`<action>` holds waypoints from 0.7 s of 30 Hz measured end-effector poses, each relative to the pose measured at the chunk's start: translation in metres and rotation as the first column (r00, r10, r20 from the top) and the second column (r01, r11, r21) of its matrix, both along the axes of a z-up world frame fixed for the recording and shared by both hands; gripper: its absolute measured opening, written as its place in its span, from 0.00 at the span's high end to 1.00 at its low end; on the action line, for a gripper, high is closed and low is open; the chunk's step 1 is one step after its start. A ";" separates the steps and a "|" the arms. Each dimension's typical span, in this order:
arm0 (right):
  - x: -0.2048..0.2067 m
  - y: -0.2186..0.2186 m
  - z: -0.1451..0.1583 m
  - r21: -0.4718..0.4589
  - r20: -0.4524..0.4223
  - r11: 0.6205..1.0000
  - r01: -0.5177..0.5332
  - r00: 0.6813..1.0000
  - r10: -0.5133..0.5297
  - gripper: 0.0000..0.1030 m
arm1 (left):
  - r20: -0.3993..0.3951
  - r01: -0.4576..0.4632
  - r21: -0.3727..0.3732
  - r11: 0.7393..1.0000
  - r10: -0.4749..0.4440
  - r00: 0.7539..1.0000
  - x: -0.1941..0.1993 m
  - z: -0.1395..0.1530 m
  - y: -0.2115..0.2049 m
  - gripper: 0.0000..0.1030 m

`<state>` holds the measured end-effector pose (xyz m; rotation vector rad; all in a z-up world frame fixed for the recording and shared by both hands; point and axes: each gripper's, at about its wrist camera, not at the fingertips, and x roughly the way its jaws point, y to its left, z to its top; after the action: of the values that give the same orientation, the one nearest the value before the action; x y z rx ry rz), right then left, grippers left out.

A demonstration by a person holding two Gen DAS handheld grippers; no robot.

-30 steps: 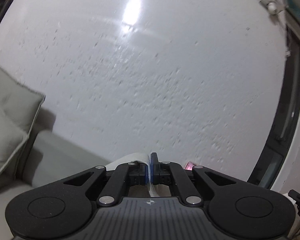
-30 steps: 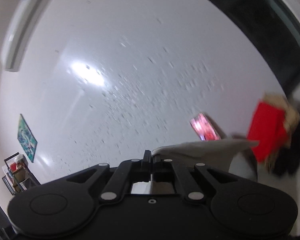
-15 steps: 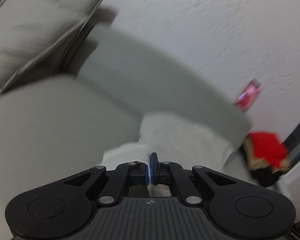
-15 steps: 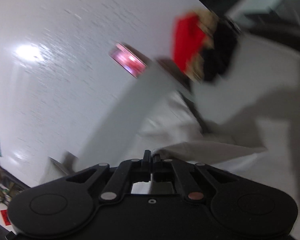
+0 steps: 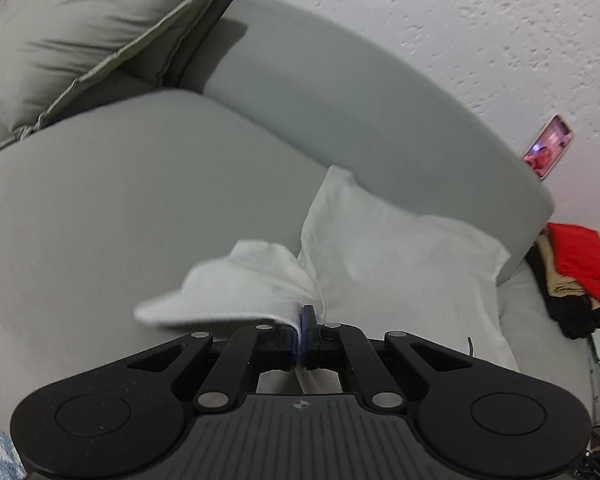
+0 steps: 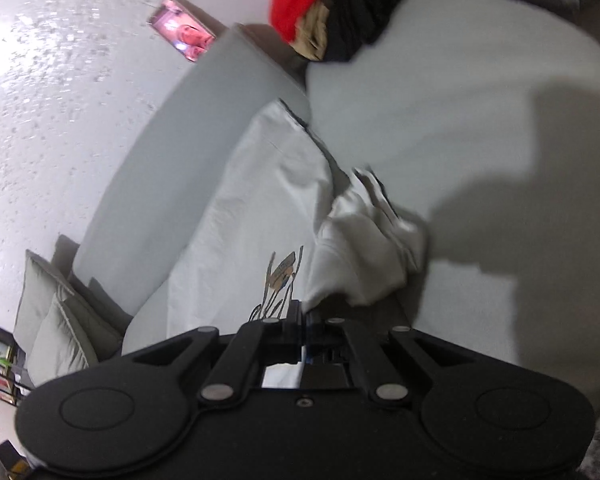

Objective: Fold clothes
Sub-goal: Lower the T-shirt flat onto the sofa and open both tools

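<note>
The left gripper (image 5: 303, 334) body is covering the near hem of the shirt (image 5: 400, 264). The sleeve (image 5: 236, 292) edge is showing blurred. The right gripper (image 6: 301, 328) is hiding the lower part of the shirt's print (image 6: 278, 280). Right of the shirt, the pile (image 5: 576, 276) is running past the frame edge; its garments are not separable. The screen (image 5: 548, 148) image is reading too small.

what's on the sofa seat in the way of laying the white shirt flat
Nothing visible. Both tongs, left and right, are shut on the white shirt, and the sofa seat beside it looks bare. The clothes pile sits off at the far end.
</note>
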<state>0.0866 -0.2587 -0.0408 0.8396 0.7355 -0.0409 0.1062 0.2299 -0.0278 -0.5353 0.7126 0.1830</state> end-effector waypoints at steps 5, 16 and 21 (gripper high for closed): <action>-0.024 0.003 0.021 -0.029 0.015 0.999 -0.028 0.999 0.029 0.98 | -0.030 0.038 0.065 0.997 -0.036 0.999 -0.012 0.012 -0.003 1.00; -0.057 0.018 -0.027 -0.049 -0.182 0.994 -0.095 0.980 0.085 0.97 | -0.259 0.092 0.256 0.962 -0.024 0.966 -0.033 -0.023 -0.015 0.95; -0.078 0.004 -0.005 -0.015 -0.179 0.990 -0.140 0.975 0.136 0.90 | -0.268 0.091 0.344 0.935 0.005 0.964 -0.073 0.003 -0.011 0.91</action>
<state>0.0085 -0.2544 -0.0458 0.7628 0.9578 -0.0014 0.0334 0.2185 -0.0250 -0.1485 0.9278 0.3389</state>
